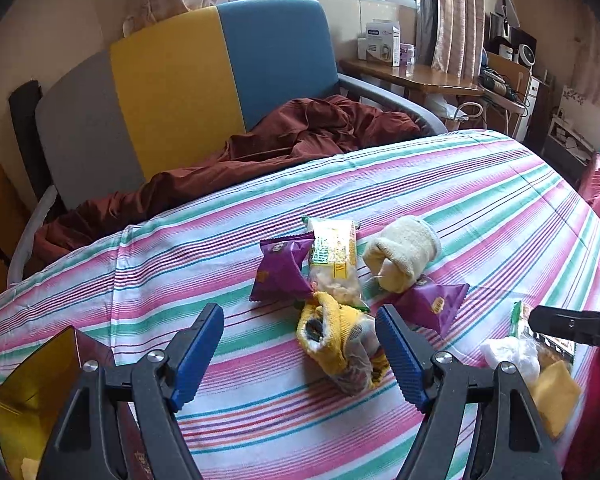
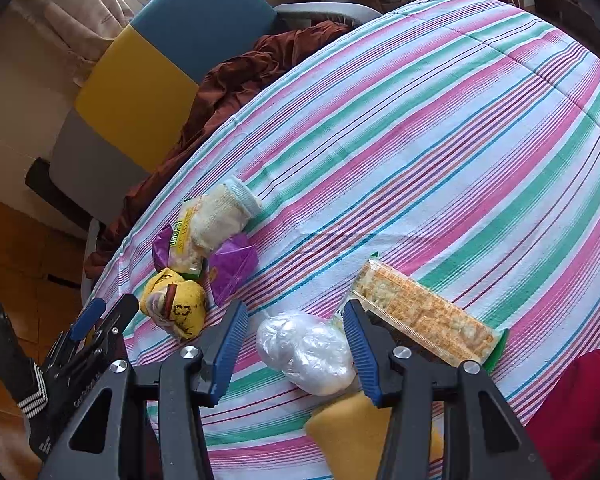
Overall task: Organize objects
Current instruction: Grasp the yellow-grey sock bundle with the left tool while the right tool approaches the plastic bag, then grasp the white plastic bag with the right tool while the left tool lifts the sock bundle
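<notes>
Left gripper (image 1: pixel 300 350) held wide, nothing gripped; yellow sock bundle (image 1: pixel 340 344) lying between fingertips, touching right pad, judged next to be grasped. Right gripper (image 2: pixel 296 344) held narrower, white plastic bag (image 2: pixel 306 354) framed between pads, contact unclear; cracker pack (image 2: pixel 424 316) beside right finger

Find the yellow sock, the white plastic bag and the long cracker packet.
yellow sock (image 1: pixel 332 332), left wrist view, on its yellow knit top.
white plastic bag (image 2: pixel 306 350), right wrist view, on its crumpled middle.
cracker packet (image 2: pixel 424 314), right wrist view, on its clear wrapper's centre.
</notes>
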